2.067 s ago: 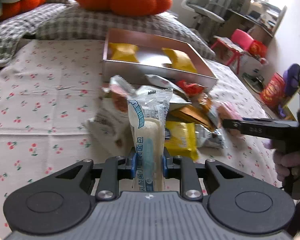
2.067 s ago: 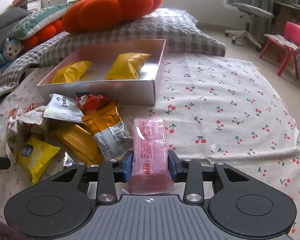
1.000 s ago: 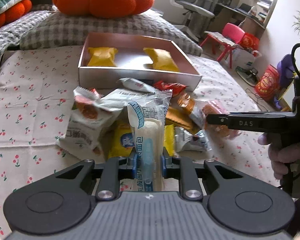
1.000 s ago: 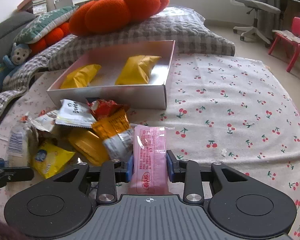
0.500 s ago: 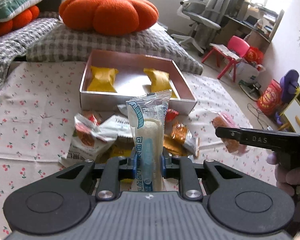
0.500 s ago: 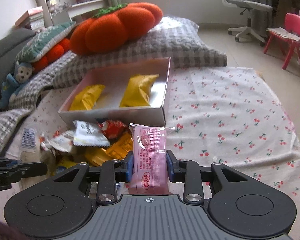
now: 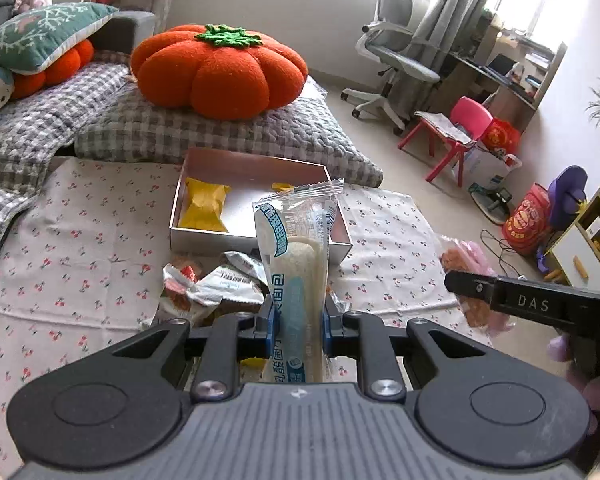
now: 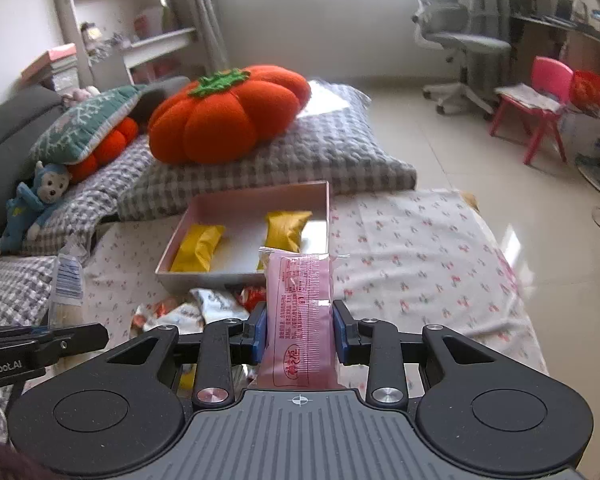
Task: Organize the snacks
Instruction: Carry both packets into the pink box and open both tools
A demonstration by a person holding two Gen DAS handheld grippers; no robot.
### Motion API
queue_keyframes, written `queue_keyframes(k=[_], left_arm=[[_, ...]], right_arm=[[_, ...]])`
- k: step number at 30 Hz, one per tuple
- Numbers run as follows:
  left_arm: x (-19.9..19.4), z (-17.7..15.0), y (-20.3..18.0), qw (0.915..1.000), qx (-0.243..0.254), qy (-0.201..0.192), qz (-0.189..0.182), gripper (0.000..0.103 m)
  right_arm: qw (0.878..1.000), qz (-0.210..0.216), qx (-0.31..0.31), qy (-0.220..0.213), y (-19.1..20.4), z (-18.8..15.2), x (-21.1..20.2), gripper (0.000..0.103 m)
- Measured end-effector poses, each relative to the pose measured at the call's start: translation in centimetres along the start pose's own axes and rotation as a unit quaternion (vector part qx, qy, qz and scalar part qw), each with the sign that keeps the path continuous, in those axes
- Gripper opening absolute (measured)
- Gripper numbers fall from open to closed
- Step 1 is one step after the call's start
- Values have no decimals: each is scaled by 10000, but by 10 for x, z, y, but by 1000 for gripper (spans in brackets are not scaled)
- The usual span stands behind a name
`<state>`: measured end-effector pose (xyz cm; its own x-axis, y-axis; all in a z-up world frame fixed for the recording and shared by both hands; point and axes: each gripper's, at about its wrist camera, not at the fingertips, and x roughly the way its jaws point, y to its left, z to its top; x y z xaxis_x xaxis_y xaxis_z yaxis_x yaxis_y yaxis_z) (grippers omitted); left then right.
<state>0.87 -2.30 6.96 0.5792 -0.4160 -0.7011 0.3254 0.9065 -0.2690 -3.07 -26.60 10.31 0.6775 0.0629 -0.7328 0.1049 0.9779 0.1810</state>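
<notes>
My left gripper [image 7: 298, 322] is shut on a clear-and-blue bread packet [image 7: 296, 264] that stands upright between its pads. My right gripper [image 8: 300, 334] is shut on a pink snack packet [image 8: 302, 312]. Both are held high above the cherry-print cloth. Beyond them lies the pink open box [image 7: 256, 238] [image 8: 180, 276] with two yellow packets [image 7: 204, 204] [image 8: 198, 246] inside. A pile of loose snacks [image 7: 204, 284] [image 8: 204, 308] lies in front of the box. In the left wrist view the right gripper [image 7: 472, 284] shows at the right with the pink packet [image 7: 468, 260].
A grey checked cushion [image 8: 300, 152] with an orange pumpkin pillow [image 7: 220, 72] sits behind the box. A monkey toy [image 8: 40, 196] lies at the left. An office chair [image 8: 456, 36] and a pink child's chair [image 8: 540, 96] stand on the tiled floor to the right.
Both grippers have risen with their packets. The box and the snack pile now look smaller and lower in both views, and more of the room shows.
</notes>
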Motion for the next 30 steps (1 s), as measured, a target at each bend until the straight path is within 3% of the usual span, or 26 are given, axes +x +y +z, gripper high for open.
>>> queue_keyframes(k=[3, 7, 16, 20, 30], left_arm=[[3, 8, 1, 9999, 14, 139, 15, 19], [20, 20, 5, 9998, 25, 210, 37, 19], [86, 50, 20, 9994, -196, 273, -67, 19], [115, 65, 33, 9974, -565, 376, -228, 19], [172, 84, 43, 9955, -853, 390, -152, 19]], right_arm=[[9995, 3, 122, 284, 7, 9, -3, 31], [9996, 135, 36, 240, 16, 19, 7, 31], [9964, 527, 551, 358, -1, 42, 76, 31], [9948, 613, 733, 353, -11, 54, 103, 31], [9897, 807, 1098, 438, -29, 70, 169, 31]])
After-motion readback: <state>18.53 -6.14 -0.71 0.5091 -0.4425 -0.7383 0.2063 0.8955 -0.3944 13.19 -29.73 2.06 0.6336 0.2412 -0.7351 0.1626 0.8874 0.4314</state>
